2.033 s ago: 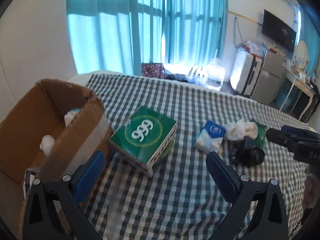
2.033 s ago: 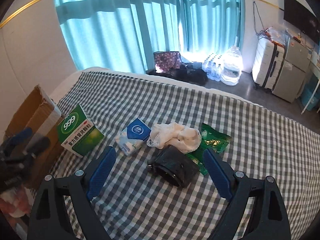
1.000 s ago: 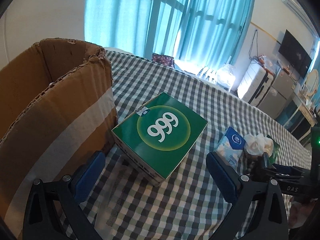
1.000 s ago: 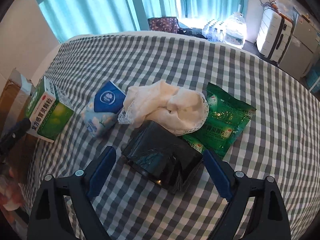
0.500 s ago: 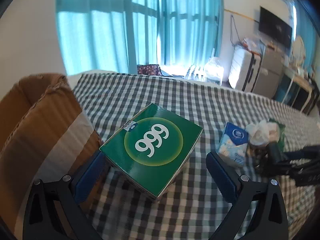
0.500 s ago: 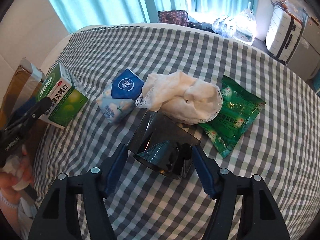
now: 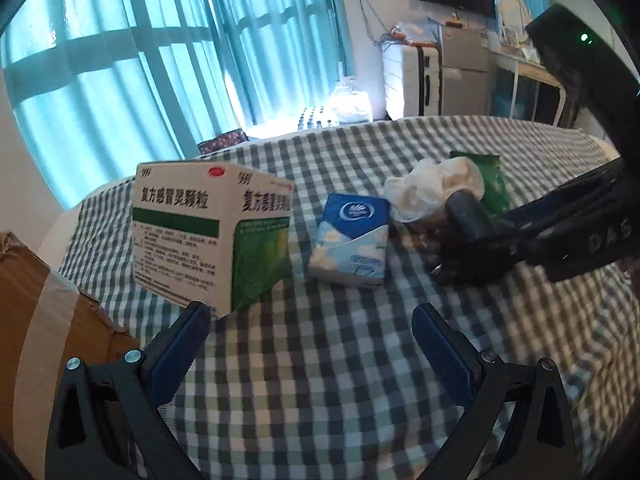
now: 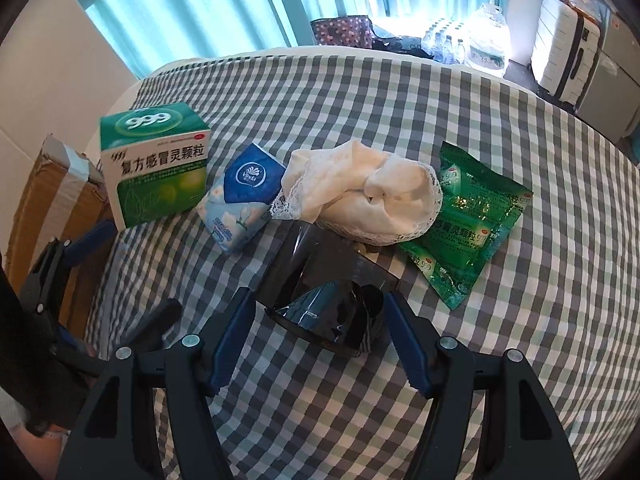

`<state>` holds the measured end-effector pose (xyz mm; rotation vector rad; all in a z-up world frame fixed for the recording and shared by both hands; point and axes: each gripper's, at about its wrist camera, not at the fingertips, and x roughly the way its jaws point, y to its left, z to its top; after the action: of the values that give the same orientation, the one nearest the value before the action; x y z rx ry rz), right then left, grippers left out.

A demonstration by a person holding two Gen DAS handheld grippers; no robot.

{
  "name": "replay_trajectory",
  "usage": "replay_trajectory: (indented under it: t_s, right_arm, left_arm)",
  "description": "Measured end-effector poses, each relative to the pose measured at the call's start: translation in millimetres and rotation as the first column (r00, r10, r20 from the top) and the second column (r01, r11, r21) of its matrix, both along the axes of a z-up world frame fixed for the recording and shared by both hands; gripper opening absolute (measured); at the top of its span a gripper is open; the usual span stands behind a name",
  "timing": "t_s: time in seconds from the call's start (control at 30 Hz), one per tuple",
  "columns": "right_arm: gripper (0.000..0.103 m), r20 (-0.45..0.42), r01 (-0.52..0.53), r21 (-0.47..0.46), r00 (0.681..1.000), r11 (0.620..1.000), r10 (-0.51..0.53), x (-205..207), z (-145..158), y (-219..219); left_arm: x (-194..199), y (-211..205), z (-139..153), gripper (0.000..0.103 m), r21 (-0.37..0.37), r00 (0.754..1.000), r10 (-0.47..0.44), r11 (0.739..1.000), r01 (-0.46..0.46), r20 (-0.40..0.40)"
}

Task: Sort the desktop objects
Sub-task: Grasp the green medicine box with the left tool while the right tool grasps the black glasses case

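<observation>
My right gripper (image 8: 320, 322) points down at a glossy black box (image 8: 320, 280), with both blue pads against its sides. A white lacy cloth (image 8: 360, 196) lies partly on that box, and a green sachet pack (image 8: 472, 220) sits to its right. Left of the cloth is a blue tissue pack (image 8: 244, 196), then a green and white medicine box (image 8: 156, 160). My left gripper (image 7: 312, 332) is open and holds nothing, low over the checked cloth. The medicine box (image 7: 188, 236) stands just ahead of its left finger, and the tissue pack (image 7: 352, 236) lies farther ahead.
A taped cardboard box (image 7: 40, 320) stands at the left edge of the checked tabletop (image 8: 520, 360), close behind the medicine box. Beyond the far edge are teal curtains, water bottles (image 8: 484, 48) and a white suitcase (image 8: 564, 48). My left gripper (image 8: 80, 248) shows at the right view's left side.
The right jaws narrowed onto the black box, then held still. My left gripper dropped, rolled and swung, so it now faces the medicine box's side instead of its top.
</observation>
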<state>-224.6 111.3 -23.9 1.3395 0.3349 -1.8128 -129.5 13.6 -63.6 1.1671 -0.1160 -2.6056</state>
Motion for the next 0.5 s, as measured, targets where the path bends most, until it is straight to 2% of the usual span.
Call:
replay_trajectory:
  t_s: [0.2,0.4,0.5]
  right_arm:
    - [0.067,0.013,0.013,-0.005,1.000,1.000,-0.013,-5.3,0.0,-1.4]
    - [0.067,0.022,0.029,-0.016,0.999,0.999,-0.028,-12.8,1.4,0.3]
    - [0.067,0.026,0.029,-0.014,0.999,0.999,-0.029,-13.8,0.7,-0.5]
  left_arm:
    - [9.4,-32.8,-2.3,0.103,0.115,0.994,0.113,0.987,-0.114,0.013]
    - [26.1,-57.4,21.7,0.103,0.136,0.978,0.197,0.973,-0.187,-0.063]
    - [28.1,-65.6,19.4,0.103,0.119,0.973,0.224,0.969,-0.217,-0.052]
